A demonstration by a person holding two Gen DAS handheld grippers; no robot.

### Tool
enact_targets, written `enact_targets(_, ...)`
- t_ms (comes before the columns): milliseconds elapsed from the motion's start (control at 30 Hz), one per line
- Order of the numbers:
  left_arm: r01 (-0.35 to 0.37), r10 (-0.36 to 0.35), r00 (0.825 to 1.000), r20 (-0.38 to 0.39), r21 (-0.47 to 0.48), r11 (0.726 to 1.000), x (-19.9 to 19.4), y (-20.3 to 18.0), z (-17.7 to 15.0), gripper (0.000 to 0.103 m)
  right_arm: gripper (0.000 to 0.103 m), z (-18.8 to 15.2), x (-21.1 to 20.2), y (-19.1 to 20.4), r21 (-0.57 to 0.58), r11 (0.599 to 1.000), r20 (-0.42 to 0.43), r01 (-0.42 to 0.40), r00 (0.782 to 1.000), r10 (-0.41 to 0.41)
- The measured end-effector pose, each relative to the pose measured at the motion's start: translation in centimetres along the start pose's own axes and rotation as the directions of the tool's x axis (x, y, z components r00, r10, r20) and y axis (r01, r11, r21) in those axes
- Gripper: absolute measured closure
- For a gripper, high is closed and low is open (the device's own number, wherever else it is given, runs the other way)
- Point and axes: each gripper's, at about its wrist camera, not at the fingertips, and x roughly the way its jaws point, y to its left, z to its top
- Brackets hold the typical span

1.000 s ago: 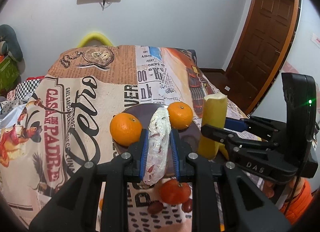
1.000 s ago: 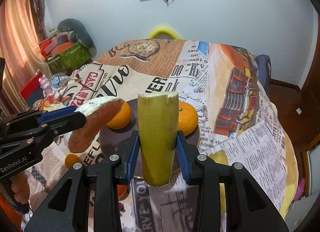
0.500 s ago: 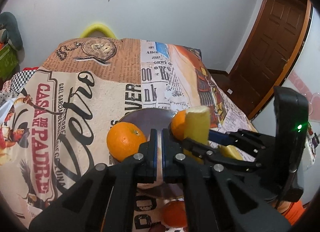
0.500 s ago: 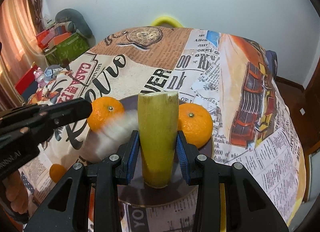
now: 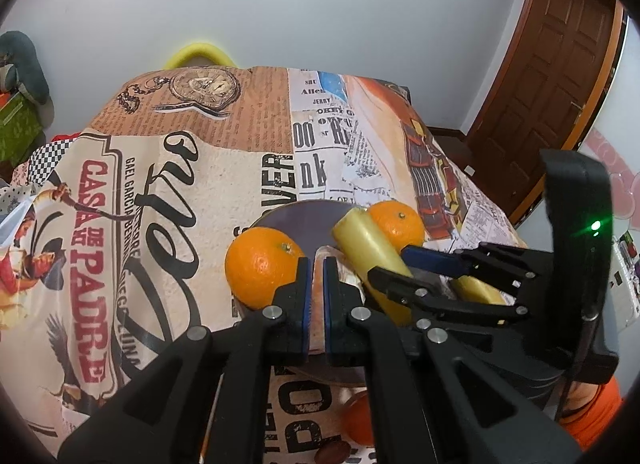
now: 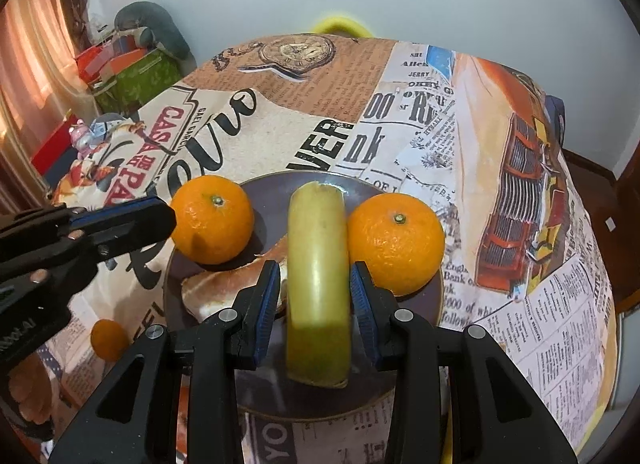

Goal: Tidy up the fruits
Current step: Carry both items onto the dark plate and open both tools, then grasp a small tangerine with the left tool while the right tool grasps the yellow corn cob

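A dark plate (image 6: 276, 196) holds two oranges, one at its left (image 6: 212, 220) and one at its right (image 6: 396, 244). Between them my right gripper (image 6: 316, 276) is shut on a yellow-green fruit piece (image 6: 318, 248), low over the plate. A long brownish-white piece (image 6: 224, 288) lies on the plate's left side. My left gripper (image 5: 316, 264) is shut and empty just above that piece, beside the left orange (image 5: 262, 264). From the left wrist, the yellow piece (image 5: 368, 248) and the right gripper (image 5: 404, 268) sit to the right over the plate (image 5: 304, 220).
A small tangerine (image 6: 108, 338) lies on the printed tablecloth (image 6: 440, 124) left of the plate, also seen near the table's front (image 5: 356, 420). Boxes (image 6: 136, 72) stand off the table's left. A yellow chair back (image 5: 200, 54) is beyond the far edge, a wooden door (image 5: 552, 76) at right.
The left gripper let go of the brownish-white piece, which now lies on the plate, and its jaws shut. Both grippers came down closer to the plate. The right still holds the yellow piece.
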Motion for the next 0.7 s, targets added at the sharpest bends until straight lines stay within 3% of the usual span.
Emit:
enact_targets(200,-0.010,0.010,1.000,0.006,0.002,1.000,-1.5,-0.1,-0.5,0.101,0.069,-0.1,-1.7,-0.1,0.005,1.000,0.016,0.015,1.000,-0.015)
enact_targets(367,-0.032,0.032,0.999,0.017,0.000,0.999,-3.6,0.2,-0.8,0.092,0.069,-0.6,-4.5,-0.5,0.016,0.999,0.049,0.031,0.998,-0.032)
enact_targets(600,-0.085,0.085,0.996,0.016,-0.015,0.996,-7.0,1.6,-2.4,0.063,0.060,-2.4,-8.0,-1.3,0.017,0.996,0.071,0.090,0.993,-0.091)
enact_targets(700,-0.101,0.101,0.995,-0.004,-0.017,0.995,-7.7,2.1,-3.6,0.058,0.060,-3.5,-8.5,-1.9,0.019,0.994,0.057,0.109,0.992,-0.110)
